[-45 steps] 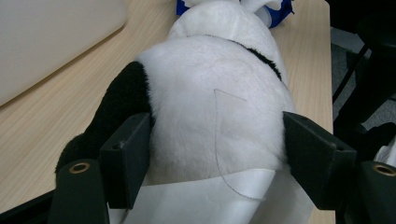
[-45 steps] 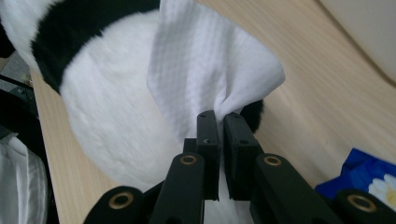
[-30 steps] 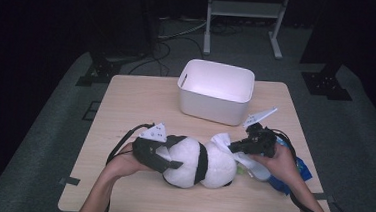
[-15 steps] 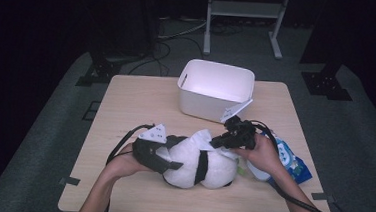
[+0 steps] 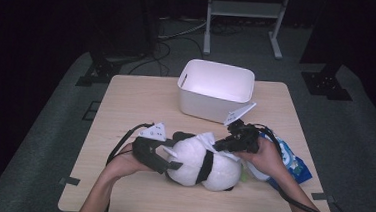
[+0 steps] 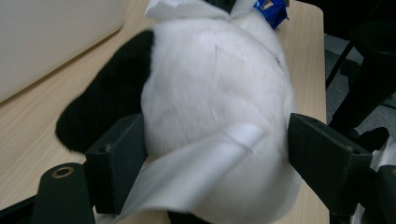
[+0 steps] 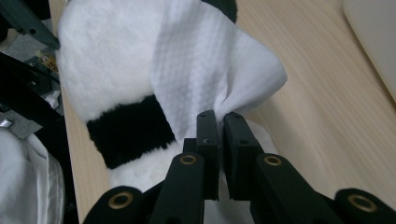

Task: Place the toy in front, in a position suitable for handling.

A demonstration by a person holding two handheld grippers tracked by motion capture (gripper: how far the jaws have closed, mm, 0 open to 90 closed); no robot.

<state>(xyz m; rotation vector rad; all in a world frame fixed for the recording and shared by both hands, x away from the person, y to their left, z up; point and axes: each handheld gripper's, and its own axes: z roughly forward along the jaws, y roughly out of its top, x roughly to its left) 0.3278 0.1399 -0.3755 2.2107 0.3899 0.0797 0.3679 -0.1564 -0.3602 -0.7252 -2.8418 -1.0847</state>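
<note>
Cloth (image 7: 205, 79) pinched by right gripper (image 7: 219, 122) (atop panda (image 5: 203, 163)).

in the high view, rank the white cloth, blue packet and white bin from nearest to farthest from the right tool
1. White cloth: pinched in the right tool, draped over the plush panda.
2. Blue packet: on the table just behind the person's right hand, toward the right edge.
3. White bin: farthest, toward the table's far side, apart from the tool.
</note>
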